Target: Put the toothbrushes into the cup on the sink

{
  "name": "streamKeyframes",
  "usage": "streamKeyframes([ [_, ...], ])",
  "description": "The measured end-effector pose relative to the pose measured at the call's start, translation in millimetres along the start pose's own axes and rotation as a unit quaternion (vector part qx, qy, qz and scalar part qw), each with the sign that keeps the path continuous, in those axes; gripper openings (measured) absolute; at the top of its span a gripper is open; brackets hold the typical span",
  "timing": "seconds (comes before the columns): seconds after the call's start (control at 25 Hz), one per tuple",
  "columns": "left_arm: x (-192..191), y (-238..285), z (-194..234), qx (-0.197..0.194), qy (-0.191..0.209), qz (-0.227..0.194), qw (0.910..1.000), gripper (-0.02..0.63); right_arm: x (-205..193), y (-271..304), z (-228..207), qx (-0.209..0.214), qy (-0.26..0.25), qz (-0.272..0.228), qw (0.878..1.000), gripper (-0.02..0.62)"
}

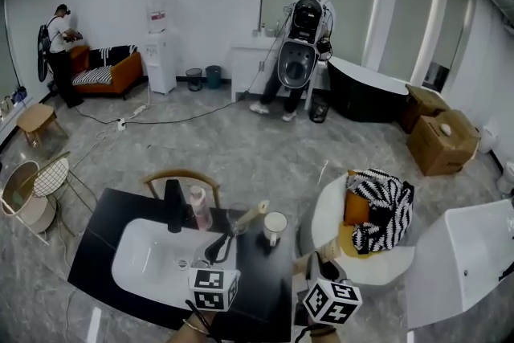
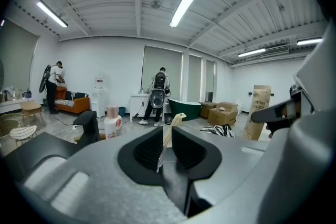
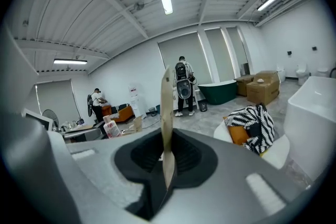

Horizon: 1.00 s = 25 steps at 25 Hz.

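A white cup (image 1: 275, 226) stands on the black counter (image 1: 265, 297), right of the white sink basin (image 1: 144, 257). My left gripper (image 1: 231, 235) is just left of the cup, shut on a thin kraft toothbrush box (image 1: 250, 215) that slants up toward the cup. In the left gripper view that box (image 2: 169, 131) fills the gap between the jaws of the gripper (image 2: 165, 145). My right gripper (image 1: 320, 267) sits off the counter's right edge, shut on a second kraft toothbrush box (image 3: 167, 113) seen edge-on and upright; the same box (image 2: 260, 113) shows in the left gripper view.
A black faucet (image 1: 173, 205) and a pink bottle (image 1: 199, 207) stand behind the basin. A wooden chair back (image 1: 182, 175) is beyond the counter. A white round seat with a zebra cushion (image 1: 385, 209) is to the right. Two people (image 1: 305, 36) work far back.
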<state>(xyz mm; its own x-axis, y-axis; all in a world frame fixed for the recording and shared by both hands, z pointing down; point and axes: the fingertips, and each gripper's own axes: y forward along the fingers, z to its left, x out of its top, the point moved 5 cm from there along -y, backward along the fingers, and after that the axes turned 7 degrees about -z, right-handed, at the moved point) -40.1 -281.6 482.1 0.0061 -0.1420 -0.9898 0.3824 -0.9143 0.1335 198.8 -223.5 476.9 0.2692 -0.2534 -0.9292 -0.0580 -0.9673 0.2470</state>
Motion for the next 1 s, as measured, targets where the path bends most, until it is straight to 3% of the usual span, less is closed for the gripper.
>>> streamKeyframes([
  [0.16, 3, -14, 0, 0.017, -0.004, 0.001, 0.9998, 0.009, 8, -2, 9, 0.014, -0.012, -0.004, 1.000, 0.049],
  [0.52, 6, -27, 9, 0.026, -0.012, -0.010, 0.9995, 0.009, 20, 2, 17, 0.021, -0.024, -0.014, 0.999, 0.049],
  [1.0, 8, -24, 20, 0.036, -0.014, -0.012, 0.9992, 0.009, 39, 39, 18, 0.044, -0.001, -0.020, 0.999, 0.048],
])
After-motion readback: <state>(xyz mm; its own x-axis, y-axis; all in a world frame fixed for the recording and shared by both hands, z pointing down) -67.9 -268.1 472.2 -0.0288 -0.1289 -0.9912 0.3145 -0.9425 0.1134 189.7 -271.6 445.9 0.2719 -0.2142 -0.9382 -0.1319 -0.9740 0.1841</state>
